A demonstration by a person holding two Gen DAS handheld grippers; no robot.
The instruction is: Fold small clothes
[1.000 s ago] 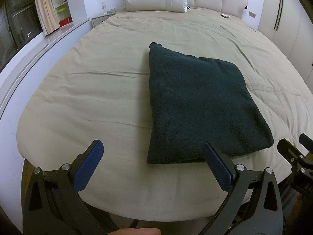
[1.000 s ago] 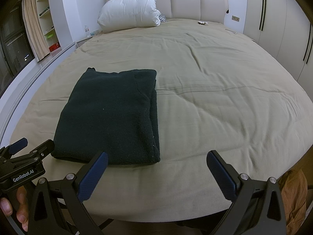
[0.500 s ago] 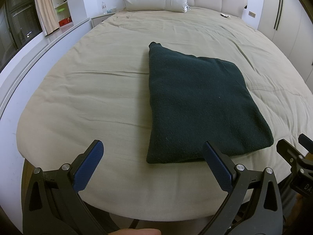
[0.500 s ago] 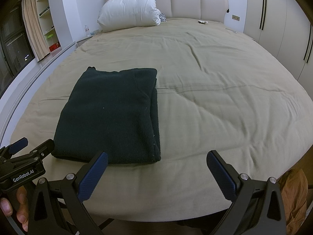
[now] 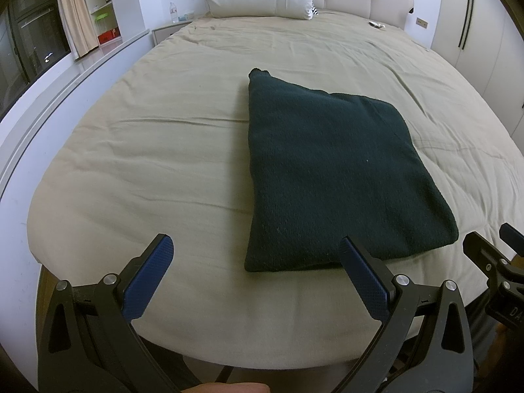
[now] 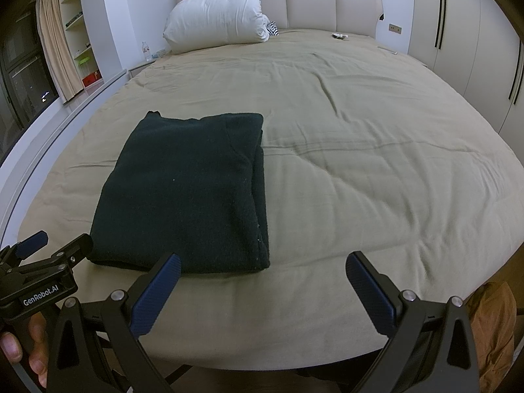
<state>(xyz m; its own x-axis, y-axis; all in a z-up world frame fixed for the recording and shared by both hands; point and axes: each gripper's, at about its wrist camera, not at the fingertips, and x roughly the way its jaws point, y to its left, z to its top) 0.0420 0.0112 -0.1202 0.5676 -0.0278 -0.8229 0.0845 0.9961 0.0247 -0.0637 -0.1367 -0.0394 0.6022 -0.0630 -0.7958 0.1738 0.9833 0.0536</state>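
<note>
The left gripper (image 5: 255, 255) has its two fingers spread wide apart with nothing between them; the blue pads (image 5: 149, 278) face each other across bare bedding at the foot of the bed (image 5: 163, 163). Its right-hand finger overlaps the near edge of the sweater (image 5: 330, 170) in the left wrist view, but whether it touches the cloth cannot be told. The right gripper (image 6: 262, 275) likewise has its fingers wide apart and holds nothing; its left pad (image 6: 157, 294) sits in front of the near edge of the sweater (image 6: 186, 190), contact not determinable. Each gripper appears at the margin of the other's view: the right gripper (image 5: 494, 262) at the right edge of the left wrist view, the left gripper (image 6: 42, 262) at the lower left of the right wrist view, where a hand (image 6: 23, 347) grips its handle. The sweater, dark green, lies folded into a flat rectangle on the bed cover, near the foot of the bed and toward its left half, with layered edges showing along its right side. A white pillow (image 6: 219, 16) rests at the head of the bed against the padded headboard (image 6: 327, 3). A water bottle (image 5: 174, 11) stands on a nightstand (image 5: 170, 28) left of the bed's head. Shelves (image 6: 77, 23) and a curtain (image 6: 54, 46) stand further left of the bed; wardrobe doors (image 6: 458, 32) line the wall to its right.
</note>
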